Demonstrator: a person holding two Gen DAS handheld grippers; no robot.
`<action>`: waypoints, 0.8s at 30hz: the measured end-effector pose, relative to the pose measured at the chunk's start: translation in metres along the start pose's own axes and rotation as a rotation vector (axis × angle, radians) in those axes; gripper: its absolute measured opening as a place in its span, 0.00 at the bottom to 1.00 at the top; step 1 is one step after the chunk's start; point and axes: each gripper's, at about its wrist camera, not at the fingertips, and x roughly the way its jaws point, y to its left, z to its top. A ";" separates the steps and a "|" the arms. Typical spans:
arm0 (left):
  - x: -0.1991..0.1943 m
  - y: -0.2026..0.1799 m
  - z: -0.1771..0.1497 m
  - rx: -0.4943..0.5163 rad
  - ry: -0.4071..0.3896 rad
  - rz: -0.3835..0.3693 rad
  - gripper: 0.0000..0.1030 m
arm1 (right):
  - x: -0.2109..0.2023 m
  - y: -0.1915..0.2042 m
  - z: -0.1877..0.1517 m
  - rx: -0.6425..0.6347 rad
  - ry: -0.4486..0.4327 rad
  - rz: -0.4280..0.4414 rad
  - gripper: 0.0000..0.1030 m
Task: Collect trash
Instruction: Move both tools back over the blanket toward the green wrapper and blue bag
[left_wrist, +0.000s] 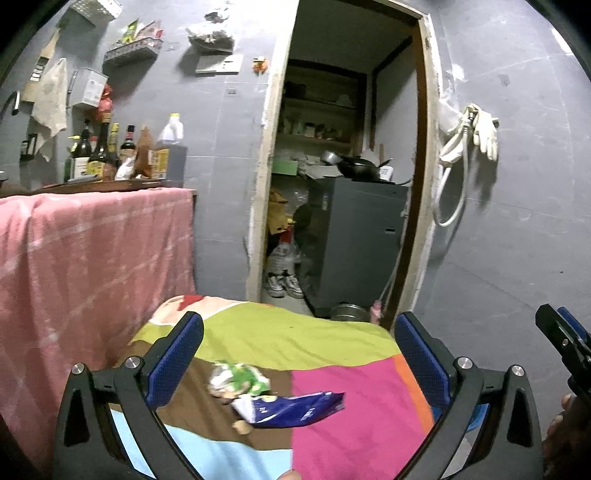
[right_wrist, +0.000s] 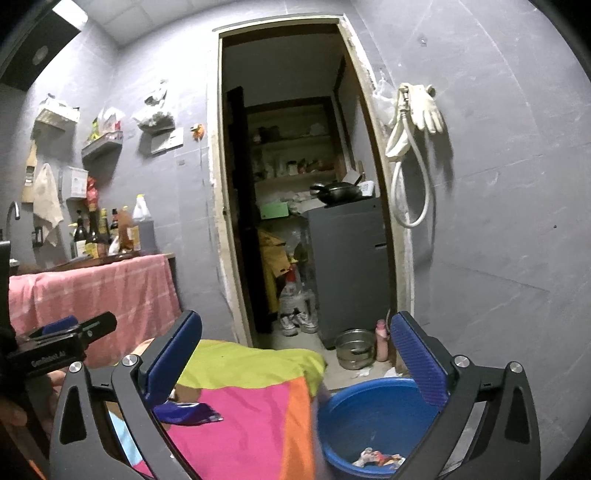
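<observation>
Jaws of left gripper and right gripper gape wide, empty, above the blue wrapper.

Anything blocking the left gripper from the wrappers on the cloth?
Nothing visible. The left gripper is open, and the green wrapper and blue wrapper lie exposed on the patchwork cloth ahead of its fingers.

Two wrappers lie side by side on the desk. A basin stands on the floor just right of the desk, with a crumpled wrapper inside. Behind them a doorway opens; a counter with bottles stands left.
</observation>
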 end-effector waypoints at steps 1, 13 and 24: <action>-0.002 0.005 -0.001 -0.003 0.000 0.008 0.98 | 0.001 0.006 -0.001 0.000 0.002 0.006 1.00; -0.008 0.075 -0.023 -0.034 0.032 0.114 0.98 | 0.023 0.066 -0.025 -0.041 0.056 0.078 1.00; 0.014 0.117 -0.047 -0.062 0.119 0.151 0.98 | 0.055 0.096 -0.047 -0.082 0.131 0.132 1.00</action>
